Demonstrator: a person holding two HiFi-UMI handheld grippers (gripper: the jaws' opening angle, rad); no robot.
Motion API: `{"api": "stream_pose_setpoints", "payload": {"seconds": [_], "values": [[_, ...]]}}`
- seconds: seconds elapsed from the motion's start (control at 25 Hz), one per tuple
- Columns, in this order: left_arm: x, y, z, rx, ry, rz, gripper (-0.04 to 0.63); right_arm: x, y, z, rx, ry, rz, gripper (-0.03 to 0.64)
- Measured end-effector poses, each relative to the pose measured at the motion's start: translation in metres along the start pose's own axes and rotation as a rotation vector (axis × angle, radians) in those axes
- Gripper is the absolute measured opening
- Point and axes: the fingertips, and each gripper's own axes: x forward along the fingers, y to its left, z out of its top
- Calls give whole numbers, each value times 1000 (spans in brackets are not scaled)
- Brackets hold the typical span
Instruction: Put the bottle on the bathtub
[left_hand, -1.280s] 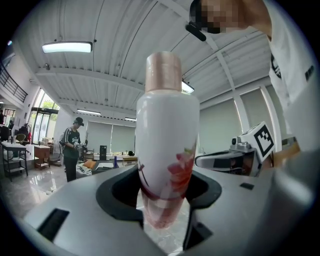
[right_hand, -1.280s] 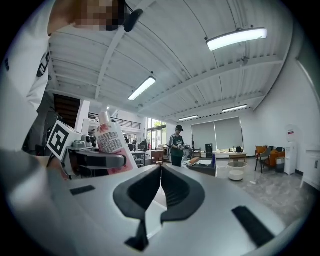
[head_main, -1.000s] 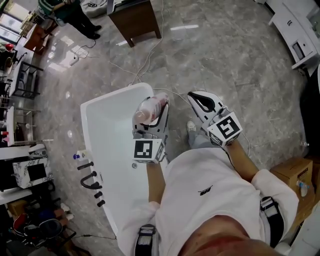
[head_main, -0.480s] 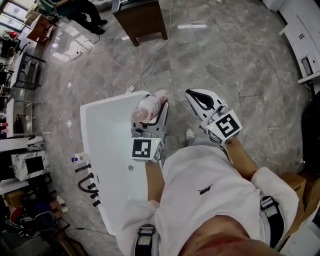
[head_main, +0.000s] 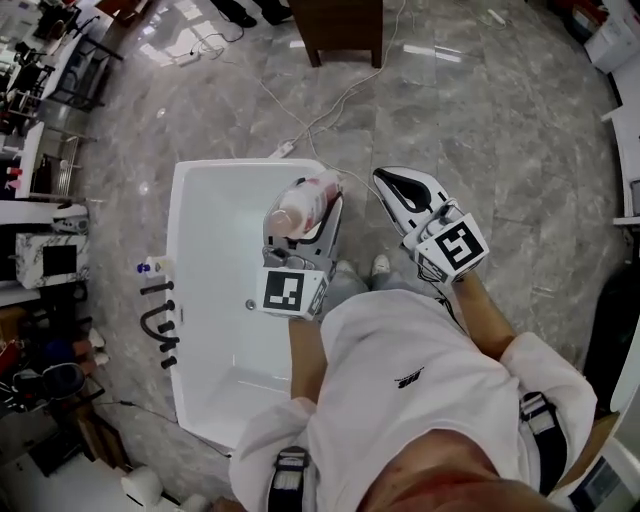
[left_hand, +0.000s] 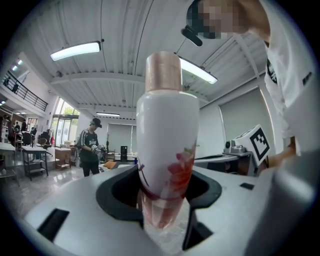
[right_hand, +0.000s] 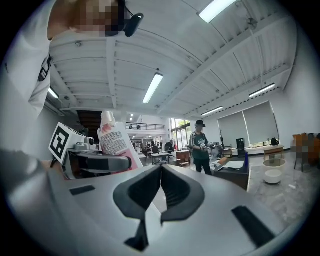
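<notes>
Swung round since a second ago, with the bathtub (head_main: 205, 300) now squarer under both tools in the head view and the brown desk (head_main: 340, 25) slid to the top edge.

Looks like a big open hall, strip lights overhead, another person (left_hand: 89, 145) well ahead of the left gripper (left_hand: 165, 212). Grey polished stone floor (head_main: 500, 120) below and ahead of the right gripper (right_hand: 160, 190), likely slick.

White glossy bathtub directly below the left gripper, rim seemingly narrow, black taps (head_main: 160, 325) on the side away from both tools.

Bottle (head_main: 296, 210) upright, pinched low on its clear base by the left jaws. White body and pink cap rising above them, over the basin just inside the rim nearer the right gripper.

Probably plastic, part filled, light to middling, stiff, smooth, top-heavy from this hold. Best kept gripped low and set down flat on a level stretch of rim.

Right jaws pressed together, nothing between.
</notes>
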Motion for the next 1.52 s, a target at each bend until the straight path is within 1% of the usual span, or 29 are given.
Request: {"api": "stream_pose_setpoints", "payload": {"seconds": [0.36,0.76,1.04,1.28,1.52], "values": [[-44,65,-11,-28,-4,147,235,70,57,2,-31,0,178,-5],[-104,155,-18,-50,-31,258,235,158,130,2,-70,13,290,-5],[-144,211,-25,-65,-43,357,235,208,180,-1,-98,18,385,-5],[-168,237,-27,-78,-59,458,235,237,207,-5,-109,27,503,-5],[-184,260,-29,-91,-63,616,235,268,226,-8,-99,34,673,-5]]}}
